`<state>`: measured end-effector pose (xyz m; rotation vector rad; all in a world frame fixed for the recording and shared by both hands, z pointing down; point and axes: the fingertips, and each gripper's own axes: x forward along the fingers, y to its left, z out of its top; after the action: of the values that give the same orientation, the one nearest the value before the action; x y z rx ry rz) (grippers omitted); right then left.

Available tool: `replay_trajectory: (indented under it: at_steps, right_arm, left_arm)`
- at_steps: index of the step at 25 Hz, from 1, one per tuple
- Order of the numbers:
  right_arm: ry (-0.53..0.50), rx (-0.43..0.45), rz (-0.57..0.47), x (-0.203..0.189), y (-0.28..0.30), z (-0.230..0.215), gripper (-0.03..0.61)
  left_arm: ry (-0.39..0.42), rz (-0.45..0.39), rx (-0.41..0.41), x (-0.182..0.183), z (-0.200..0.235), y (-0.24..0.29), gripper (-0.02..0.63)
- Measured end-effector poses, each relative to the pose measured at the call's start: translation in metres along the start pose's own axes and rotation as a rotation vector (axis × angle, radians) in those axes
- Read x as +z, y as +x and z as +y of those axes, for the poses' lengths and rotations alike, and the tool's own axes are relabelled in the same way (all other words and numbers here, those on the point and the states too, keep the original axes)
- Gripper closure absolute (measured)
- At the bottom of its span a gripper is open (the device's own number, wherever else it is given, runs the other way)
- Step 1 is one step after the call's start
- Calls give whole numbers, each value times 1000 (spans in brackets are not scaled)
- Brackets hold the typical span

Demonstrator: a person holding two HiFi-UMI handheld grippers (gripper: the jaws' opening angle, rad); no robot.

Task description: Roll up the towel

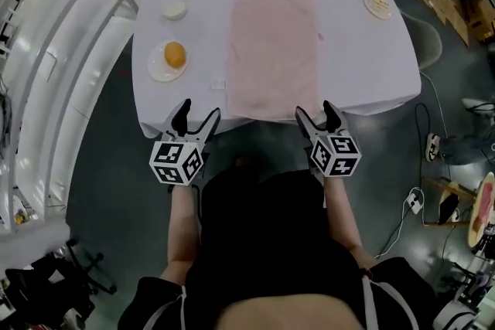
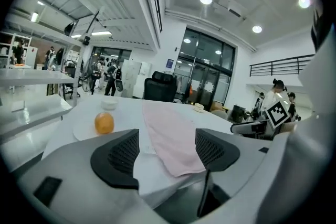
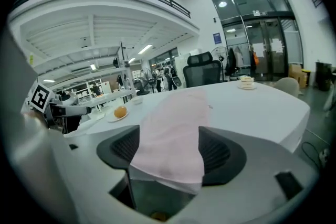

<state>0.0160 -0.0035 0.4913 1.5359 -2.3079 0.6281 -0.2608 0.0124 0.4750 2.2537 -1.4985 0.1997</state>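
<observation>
Lying flat, the pink towel (image 1: 274, 39) runs down the middle of the counter (image 1: 363, 58). Left tongs (image 1: 200, 110) and right tongs (image 1: 315, 110) hover off its near edge, both spread wide, gripping nothing.

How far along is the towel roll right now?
Done: nothing rolled yet; the towel lies flat along the table. In hand: the left gripper and right gripper are open at its near edge, gripping nothing. To do: take the near end and roll the whole length.
</observation>
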Motion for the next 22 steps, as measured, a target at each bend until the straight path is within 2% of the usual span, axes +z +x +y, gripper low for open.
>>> replay_trajectory:
  at_steps: [4, 7, 11, 14, 18, 20, 22]
  right_arm:
    - [-18, -80, 7, -10, -11, -28, 213]
    - [-58, -109, 30, -22, -19, -41, 213]
    - [-181, -133, 81, -37, -24, -48, 213]
    - [-312, -109, 135, -46, -22, -50, 213]
    - [-415, -47, 203, -60, -15, -58, 213]
    - [-477, -18, 234, -64, -6, -62, 213]
    - [-580, 12, 273, -70, 3, -65, 213]
  left_arm:
    - [91, 57, -56, -7, -13, 22, 270]
    - [135, 111, -99, -18, -23, 33, 270]
    - [223, 203, -158, -36, -30, 39, 270]
    - [298, 281, -183, -53, -37, 40, 270]
    - [401, 372, -190, -80, -48, 44, 270]
    - [420, 417, -179, -94, -47, 48, 270]
    - [399, 452, -169, -107, -47, 53, 270]
